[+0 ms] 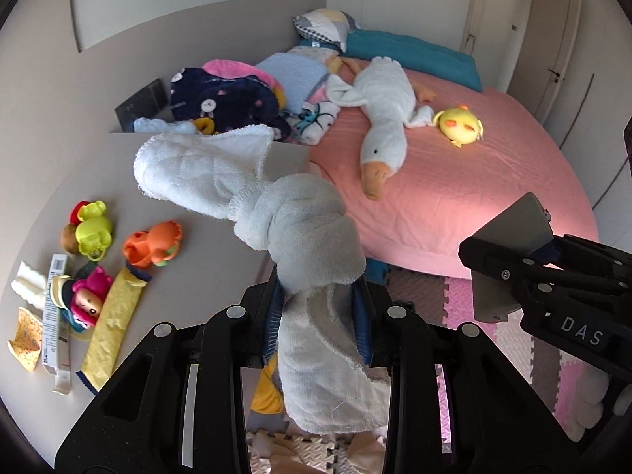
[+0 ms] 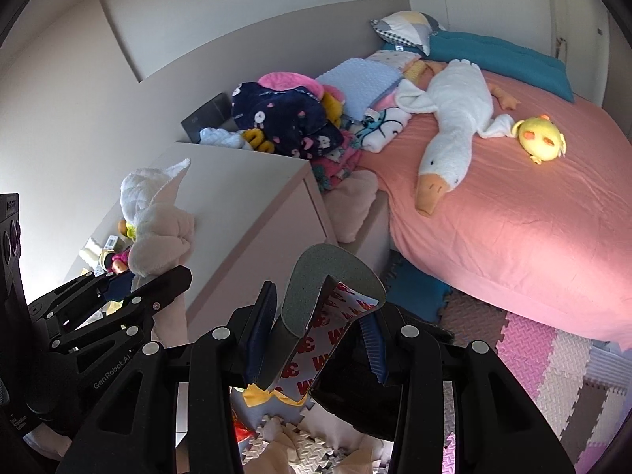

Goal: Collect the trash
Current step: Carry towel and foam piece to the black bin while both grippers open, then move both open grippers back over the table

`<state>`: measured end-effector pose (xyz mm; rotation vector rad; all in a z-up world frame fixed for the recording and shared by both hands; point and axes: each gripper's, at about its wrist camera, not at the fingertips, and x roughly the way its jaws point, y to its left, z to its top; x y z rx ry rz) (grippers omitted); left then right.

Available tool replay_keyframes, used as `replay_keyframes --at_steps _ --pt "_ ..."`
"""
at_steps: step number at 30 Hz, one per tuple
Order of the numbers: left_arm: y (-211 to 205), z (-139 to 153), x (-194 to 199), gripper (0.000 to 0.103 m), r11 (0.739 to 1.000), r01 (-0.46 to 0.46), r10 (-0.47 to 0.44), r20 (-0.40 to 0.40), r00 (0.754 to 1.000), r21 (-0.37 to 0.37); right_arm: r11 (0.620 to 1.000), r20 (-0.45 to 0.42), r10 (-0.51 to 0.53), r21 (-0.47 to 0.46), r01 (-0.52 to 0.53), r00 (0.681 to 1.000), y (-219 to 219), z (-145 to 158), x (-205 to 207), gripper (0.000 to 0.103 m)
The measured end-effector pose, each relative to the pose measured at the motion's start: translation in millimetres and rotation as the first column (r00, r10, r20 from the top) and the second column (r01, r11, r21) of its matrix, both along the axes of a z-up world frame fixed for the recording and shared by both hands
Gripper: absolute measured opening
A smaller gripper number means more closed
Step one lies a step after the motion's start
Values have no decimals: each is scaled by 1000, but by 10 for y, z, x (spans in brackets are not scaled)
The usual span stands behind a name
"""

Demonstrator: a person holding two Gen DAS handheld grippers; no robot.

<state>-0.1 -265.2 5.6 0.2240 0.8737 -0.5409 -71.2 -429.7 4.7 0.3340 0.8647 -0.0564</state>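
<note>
Trash in hand consists of two items: a knotted white cloth clamped between the jaws of the left gripper, and a grey foam pad with printed red-and-white backing clamped in the right gripper. Both grippers are raised beside the worktop, above the foam floor mat, with the bed beyond. Further loose items lie on the worktop: a white wrapper strip, a yellow sleeve, a scrap of patterned yellow paper and several plastic toys; which of these count as trash cannot be told for certain. The step in hand appears to be carriage of collected items to a disposal point. No bin is visible in either view, so the next move calls for locating one, then releasing each gripper over it without dropping the loose cloth tail.
</note>
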Motion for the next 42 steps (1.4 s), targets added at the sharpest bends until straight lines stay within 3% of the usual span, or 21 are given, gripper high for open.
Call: replay_keyframes --at_steps 1,3,4,5,6,8,17,29,42 --pt "-46 -22 -11 32 1000 18 -18 -9 1000 -1 1000 -4 -14 -3 14 1000 -49 -14 -30 44" --pt "-125 -66 -30 52 998 54 -54 -26 998 -9 999 -19 -37 -4 37 999 -128 -42 -47 50" --pt "-159 -76 -35 83 998 59 -59 -23 998 -6 998 -29 -55 -6 55 998 -186 -53 -53 62" --pt "-192 -77 -57 97 999 53 -53 1 999 11 997 -32 -78 -15 78 996 -227 -53 -57 67" --pt "-230 -65 -102 97 998 51 -52 40 998 28 993 -32 -114 -39 113 993 -280 -45 -71 73" --pt "-292 -64 -153 97 996 70 -75 80 994 63 985 -22 -159 -78 157 987 -361 -24 -104 75" --pt "-235 -102 -162 97 997 44 -47 53 997 68 979 1 -187 -83 186 982 -487 -11 -171 75" --pt "209 -61 -93 97 995 -65 61 64 996 69 994 18 -76 -72 77 997 -57 50 57 75" --pt "946 -17 28 97 974 -213 207 73 976 80 996 18 63 -60 -62 998 649 58 432 75"
